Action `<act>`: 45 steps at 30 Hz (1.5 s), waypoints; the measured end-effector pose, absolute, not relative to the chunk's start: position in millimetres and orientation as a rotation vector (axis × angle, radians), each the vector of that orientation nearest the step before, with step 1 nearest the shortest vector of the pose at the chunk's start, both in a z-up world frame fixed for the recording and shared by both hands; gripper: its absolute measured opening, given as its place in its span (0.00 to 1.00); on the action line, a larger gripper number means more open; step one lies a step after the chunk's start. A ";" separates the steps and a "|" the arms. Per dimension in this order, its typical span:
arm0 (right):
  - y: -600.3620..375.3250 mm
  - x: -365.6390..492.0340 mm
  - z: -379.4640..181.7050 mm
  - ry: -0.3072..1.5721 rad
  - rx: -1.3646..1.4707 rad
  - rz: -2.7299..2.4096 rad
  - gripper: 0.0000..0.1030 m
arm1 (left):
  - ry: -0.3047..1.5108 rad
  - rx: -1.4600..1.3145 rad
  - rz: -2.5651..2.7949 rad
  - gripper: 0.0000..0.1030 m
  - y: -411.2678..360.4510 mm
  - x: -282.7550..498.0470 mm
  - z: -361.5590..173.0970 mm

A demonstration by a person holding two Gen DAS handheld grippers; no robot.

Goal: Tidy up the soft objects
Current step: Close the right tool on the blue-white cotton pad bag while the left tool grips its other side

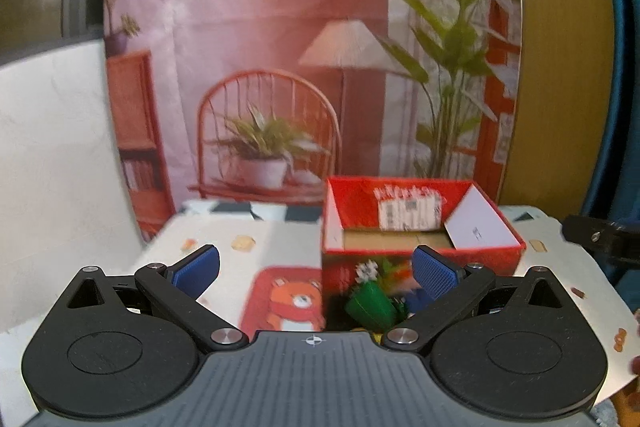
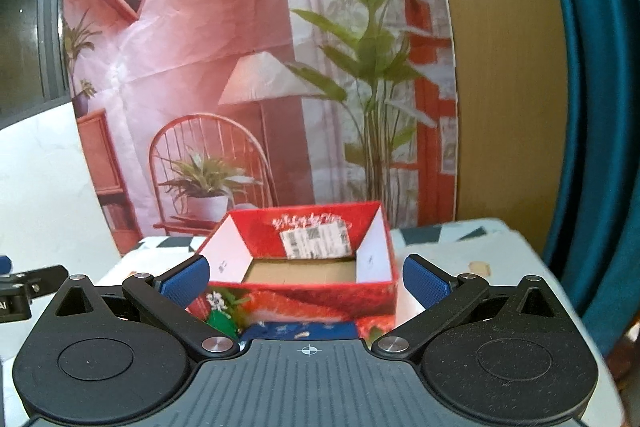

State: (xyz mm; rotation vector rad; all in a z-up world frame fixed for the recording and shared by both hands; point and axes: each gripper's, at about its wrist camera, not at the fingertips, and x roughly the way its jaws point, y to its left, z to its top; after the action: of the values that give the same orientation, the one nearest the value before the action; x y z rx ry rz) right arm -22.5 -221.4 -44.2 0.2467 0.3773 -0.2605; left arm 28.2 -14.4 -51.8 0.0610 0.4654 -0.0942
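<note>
A rectangular red cardboard box (image 2: 304, 259) is sitting open on the printed tablecloth (image 1: 224, 243), its brown floor bare and white flaps folded against its inner walls. The left gripper (image 1: 316, 269) is hovering near its left corner, its 2 ribbed blue pads spread wide, holding nothing. The right gripper (image 2: 306, 281) is facing the box's near wall, fingers likewise spread wide and holding nothing.
</note>
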 end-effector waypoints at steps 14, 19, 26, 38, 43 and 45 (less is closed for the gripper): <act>-228.3 27.2 -148.8 0.580 0.206 -0.302 1.00 | 0.615 0.047 -0.180 0.95 -20.4 74.6 -130.7; -231.3 41.4 -173.4 0.580 0.176 -0.269 0.97 | 0.640 0.048 -0.217 0.82 -28.4 86.9 -146.7; -239.8 55.2 -186.9 0.605 0.179 -0.208 0.80 | 0.681 0.024 -0.317 0.53 -49.2 111.1 -165.5; -252.5 57.3 -222.7 0.625 0.264 -0.156 0.71 | 0.811 0.026 -0.464 0.40 -73.2 130.6 -220.6; -253.2 53.7 -231.0 0.605 0.279 -0.142 0.72 | 0.811 0.014 -0.467 0.40 -71.1 129.6 -228.5; -254.4 53.9 -232.6 0.601 0.288 -0.136 0.72 | 0.812 -0.003 -0.469 0.40 -67.4 130.7 -230.7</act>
State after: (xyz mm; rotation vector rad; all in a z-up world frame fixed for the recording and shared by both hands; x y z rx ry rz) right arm 53.9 -254.4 -232.6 0.2880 0.6013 -0.1358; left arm 130.7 -67.4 -230.7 -0.0027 0.8123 -0.4690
